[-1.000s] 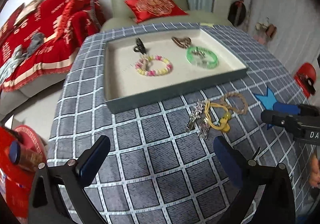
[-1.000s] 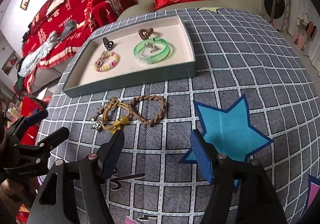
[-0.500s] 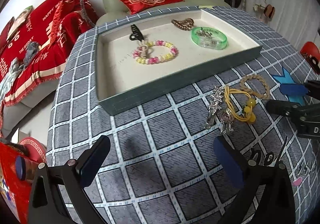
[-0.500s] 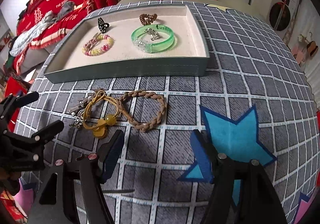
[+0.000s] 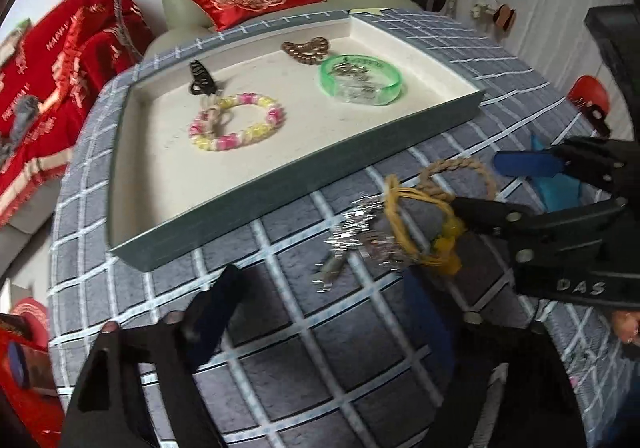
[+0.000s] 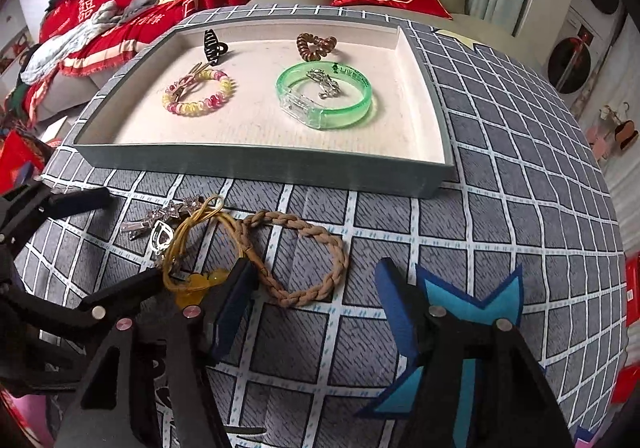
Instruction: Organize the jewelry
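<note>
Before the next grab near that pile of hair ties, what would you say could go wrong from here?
1. The yellow hair tie, silver clip and braided tie overlap, so lifting one may drag the others.
2. The left hand-held gripper and right hand-held gripper, both open, crowd the same pile and might collide.
3. The tray wall stands close behind; a snagged piece could catch it.

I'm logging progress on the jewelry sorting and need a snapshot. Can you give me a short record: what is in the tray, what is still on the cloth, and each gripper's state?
tray: grey-green shallow tray with cream lining
in tray: green translucent bangle, pink-and-yellow beaded bracelet, brown spiral hair tie, black claw clip
on cloth: brown braided cord loop, yellow cord hair tie, silver sparkly clips
left gripper: open, jaws just closing, nothing between
right gripper: open, jaws just closing, astride braided loop
</note>
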Demonstrator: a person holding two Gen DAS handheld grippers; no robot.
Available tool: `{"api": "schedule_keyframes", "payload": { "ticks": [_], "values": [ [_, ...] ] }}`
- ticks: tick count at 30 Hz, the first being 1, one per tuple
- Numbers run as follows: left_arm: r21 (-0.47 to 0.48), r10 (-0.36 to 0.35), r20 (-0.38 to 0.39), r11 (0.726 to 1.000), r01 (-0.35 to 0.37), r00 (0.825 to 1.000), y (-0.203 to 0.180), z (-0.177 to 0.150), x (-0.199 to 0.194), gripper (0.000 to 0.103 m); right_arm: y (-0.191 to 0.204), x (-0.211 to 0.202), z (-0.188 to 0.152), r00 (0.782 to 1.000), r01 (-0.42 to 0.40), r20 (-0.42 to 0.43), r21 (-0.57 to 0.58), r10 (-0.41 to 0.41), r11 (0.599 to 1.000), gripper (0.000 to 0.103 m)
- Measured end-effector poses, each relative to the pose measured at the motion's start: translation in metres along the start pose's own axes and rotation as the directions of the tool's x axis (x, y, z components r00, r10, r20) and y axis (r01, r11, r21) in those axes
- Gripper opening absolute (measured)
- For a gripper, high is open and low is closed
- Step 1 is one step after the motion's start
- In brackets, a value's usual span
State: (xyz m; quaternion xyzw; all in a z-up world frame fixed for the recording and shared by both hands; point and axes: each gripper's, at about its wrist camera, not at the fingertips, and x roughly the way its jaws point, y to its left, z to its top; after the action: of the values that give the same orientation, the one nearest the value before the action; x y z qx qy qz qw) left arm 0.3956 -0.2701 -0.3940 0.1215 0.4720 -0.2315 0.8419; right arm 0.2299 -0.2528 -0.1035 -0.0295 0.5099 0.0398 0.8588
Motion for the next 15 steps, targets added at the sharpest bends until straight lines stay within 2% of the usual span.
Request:
{"api": "schedule_keyframes", "payload": {
  "ticks": [2,3,7,10,15],
  "values": [
    [0.011,-0.005,0.002,1.000,0.005,1.000,-0.005,0.004,0.010,0.091,0.000,0.000,0.001,1.000,-0.001,0.002,0.000,0.001,1.000,0.063],
    [0.016,-0.013,0.007,1.000,0.013,1.000,-0.009,0.011,0.012,0.085,0.001,0.000,0.002,1.000,-0.001,0.003,0.001,0.001,1.000,0.062],
    [0.050,-0.037,0.007,0.998,0.037,0.999,-0.018,0.022,0.034,0.074,0.005,0.000,0.003,1.000,-0.009,0.008,-0.015,0.009,1.000,0.052],
    [0.067,-0.048,0.002,0.997,0.048,0.999,-0.030,0.024,0.039,0.073,0.007,-0.002,0.002,1.000,-0.014,0.008,-0.023,0.014,1.000,0.048],
    [0.070,-0.041,0.009,0.997,0.040,0.999,-0.028,0.024,0.052,0.073,0.006,-0.004,-0.003,1.000,-0.020,0.014,-0.019,0.021,1.000,0.047]
  ]
}}
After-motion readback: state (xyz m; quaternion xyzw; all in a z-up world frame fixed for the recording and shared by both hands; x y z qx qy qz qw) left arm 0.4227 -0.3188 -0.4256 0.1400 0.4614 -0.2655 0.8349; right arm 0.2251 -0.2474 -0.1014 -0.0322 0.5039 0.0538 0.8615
